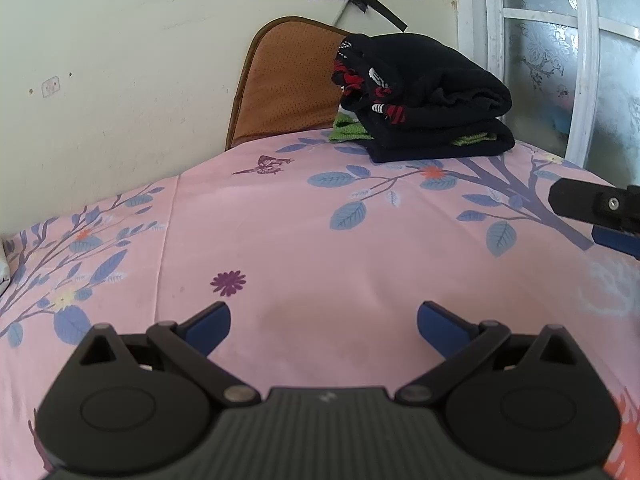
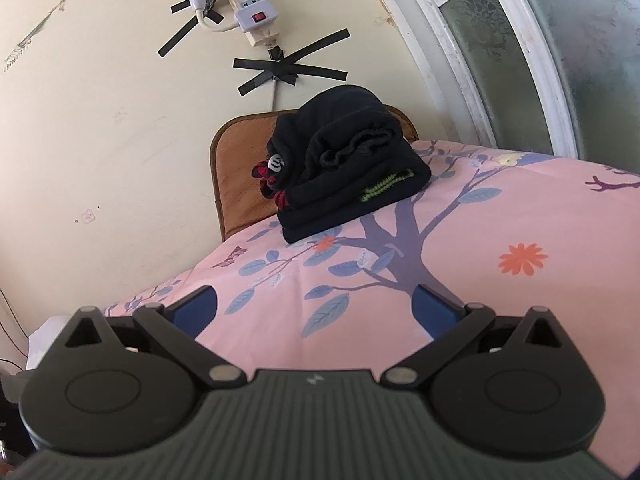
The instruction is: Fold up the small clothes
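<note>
With both tongs, left gripper (image 1: 323,322) and right gripper (image 2: 316,309), spread wide and empty, approach the folded clothes stack (image 1: 424,100) beside the brown cushion (image 1: 280,84) slowly, gripping 1 top layer only

A home bedroom. A pink bedsheet printed with blue leaves and flowers (image 1: 304,240) covers the bed beside a frosted patterned-glass window in a white frame (image 2: 520,40). A white power strip with a red switch (image 2: 252,0) is taped onto the scuffed cream wall (image 1: 140,60).

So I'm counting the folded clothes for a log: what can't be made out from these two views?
- Pile of clothes: in both views the black top garment covers the layers, so no count is possible.
- Green garment: only edges show.
- Brown cushion: partly hidden behind the pile.
- Right gripper: cut off by the left view's edge.
- Window: frosted, nothing readable beyond.
</note>
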A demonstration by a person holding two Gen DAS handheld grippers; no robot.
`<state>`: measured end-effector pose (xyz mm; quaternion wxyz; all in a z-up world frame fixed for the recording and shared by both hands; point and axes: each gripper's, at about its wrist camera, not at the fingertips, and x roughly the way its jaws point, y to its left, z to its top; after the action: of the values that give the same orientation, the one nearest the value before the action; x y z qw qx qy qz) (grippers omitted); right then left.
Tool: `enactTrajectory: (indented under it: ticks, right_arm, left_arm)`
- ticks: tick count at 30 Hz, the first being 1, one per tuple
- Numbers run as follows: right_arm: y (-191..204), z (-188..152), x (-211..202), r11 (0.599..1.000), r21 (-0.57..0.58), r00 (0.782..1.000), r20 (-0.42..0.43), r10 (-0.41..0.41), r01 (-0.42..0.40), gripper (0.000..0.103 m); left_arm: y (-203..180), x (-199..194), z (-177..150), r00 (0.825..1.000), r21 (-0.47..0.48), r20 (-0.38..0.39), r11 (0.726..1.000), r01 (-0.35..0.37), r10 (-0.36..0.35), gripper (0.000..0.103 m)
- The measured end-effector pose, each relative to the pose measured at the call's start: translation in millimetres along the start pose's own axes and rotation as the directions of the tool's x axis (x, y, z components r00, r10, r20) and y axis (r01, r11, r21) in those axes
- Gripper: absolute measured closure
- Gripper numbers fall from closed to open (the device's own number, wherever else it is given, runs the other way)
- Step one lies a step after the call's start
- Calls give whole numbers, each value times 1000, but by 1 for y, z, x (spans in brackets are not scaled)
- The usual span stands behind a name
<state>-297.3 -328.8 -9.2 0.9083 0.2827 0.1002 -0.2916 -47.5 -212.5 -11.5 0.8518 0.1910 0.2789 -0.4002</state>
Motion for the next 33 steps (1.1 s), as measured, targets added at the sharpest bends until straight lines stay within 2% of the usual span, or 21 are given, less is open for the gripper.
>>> enactTrajectory:
  ticks: [16, 33]
  right_arm:
    - [-10, 4, -2, 998, 61, 1000, 20, 21, -23, 0]
    - [-12, 5, -1, 997, 72, 999, 5, 33, -33, 0]
  left_arm:
    - [2, -2, 0, 1000, -8, 9, 1000, -18, 18, 0]
    - [9, -5, 0, 999, -46, 31, 999, 25, -23, 0]
